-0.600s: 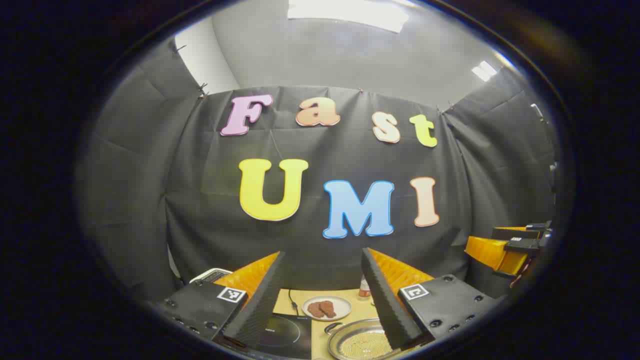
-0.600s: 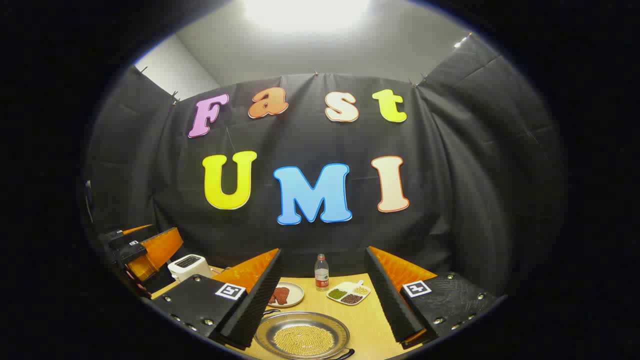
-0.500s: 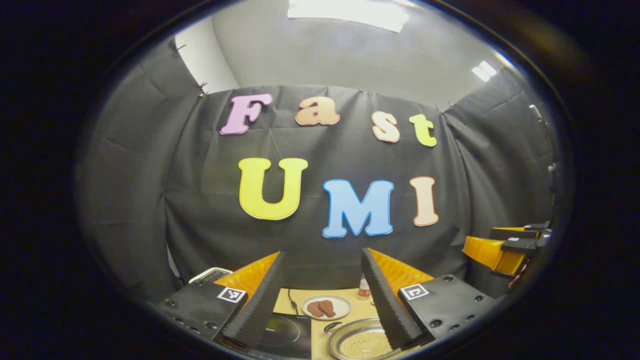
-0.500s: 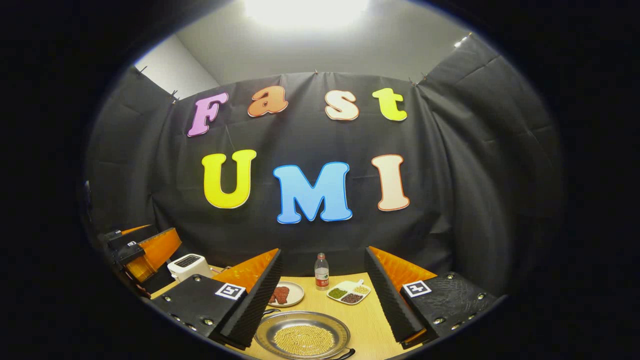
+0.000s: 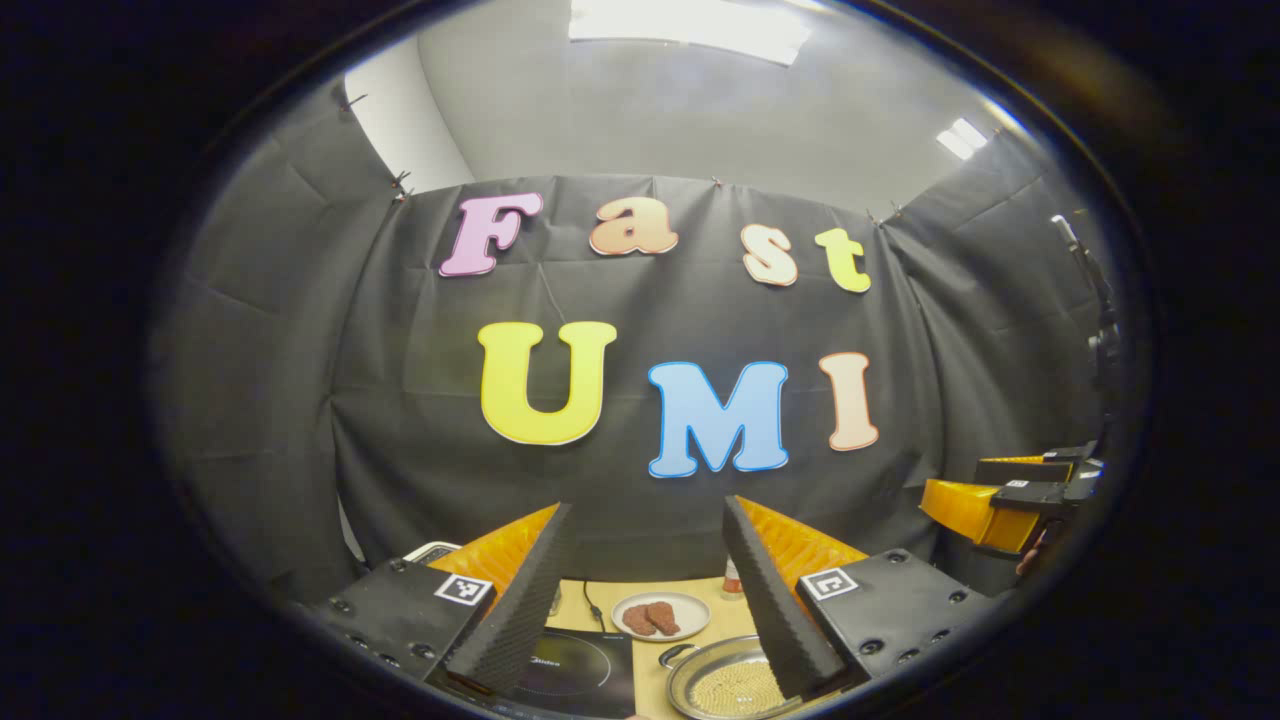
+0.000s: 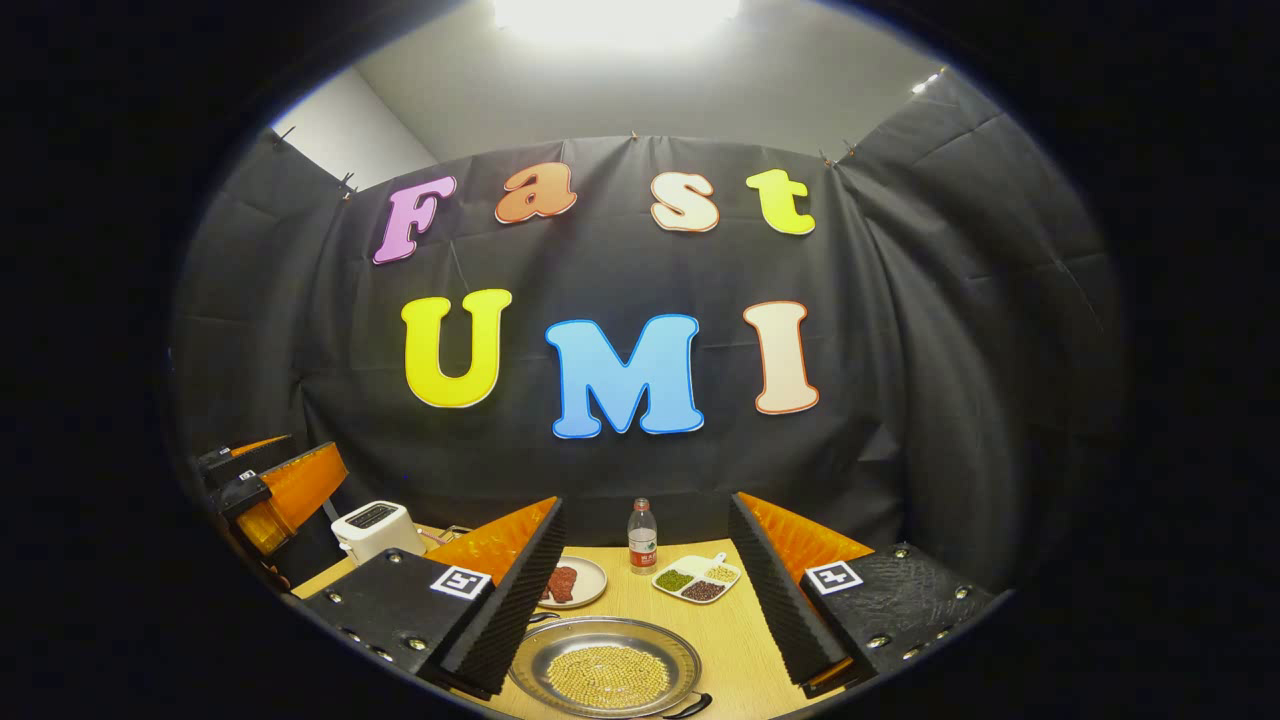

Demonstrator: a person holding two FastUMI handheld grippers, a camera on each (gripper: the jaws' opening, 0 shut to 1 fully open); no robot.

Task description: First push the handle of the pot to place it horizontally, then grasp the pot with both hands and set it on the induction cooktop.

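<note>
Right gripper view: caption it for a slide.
Open right gripper above the bead-filled pot on the table.

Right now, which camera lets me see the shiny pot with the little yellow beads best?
The right gripper view: the pot lies almost whole between its open tongs, near handle too. In the left gripper view, one finger covers the pot's right side.

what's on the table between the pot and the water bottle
In the right gripper view, bare wooden table runs from the pot back to the water bottle; the plate of meat and divided dish flank that stretch.
</note>
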